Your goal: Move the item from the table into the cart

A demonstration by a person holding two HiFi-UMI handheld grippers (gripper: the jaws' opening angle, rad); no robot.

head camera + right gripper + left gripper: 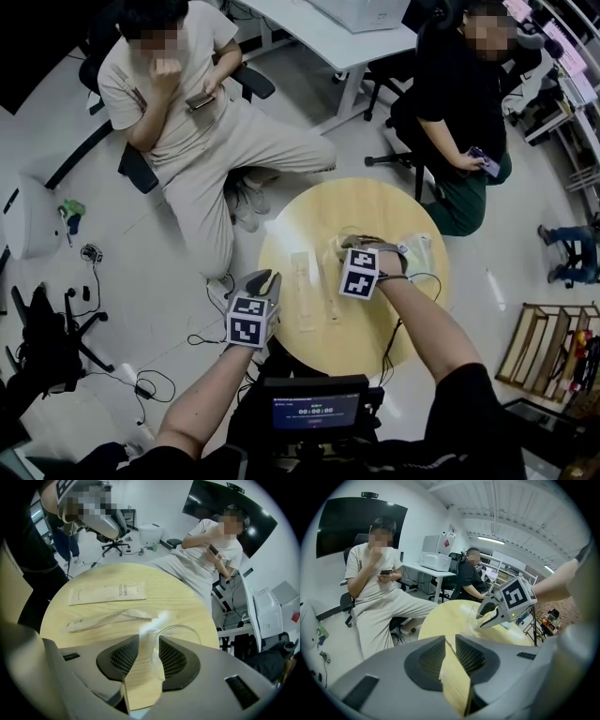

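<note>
A round wooden table (281, 234) carries a flat paper packet (108, 594), a long slim wrapper (110, 618) and a clear plastic cup (187, 631). In the head view the packet (305, 281) and wrapper (330, 291) lie between my two grippers. My right gripper (150, 644) points steeply down at the table. The cup's rim and a white strip stand between its jaws, which are a little apart. It also shows in the left gripper view (480, 618), at the cup (472, 613). My left gripper (264, 277) hangs at the table's near left edge, its jaws narrowly apart on nothing.
Two people sit on office chairs beyond the table, one at the far left (178, 103), one at the far right (464, 103). Another clear item (420, 251) lies on the table's right side. A wooden rack (539, 347) stands on the floor at the right. Cables (141, 384) lie on the floor at the left.
</note>
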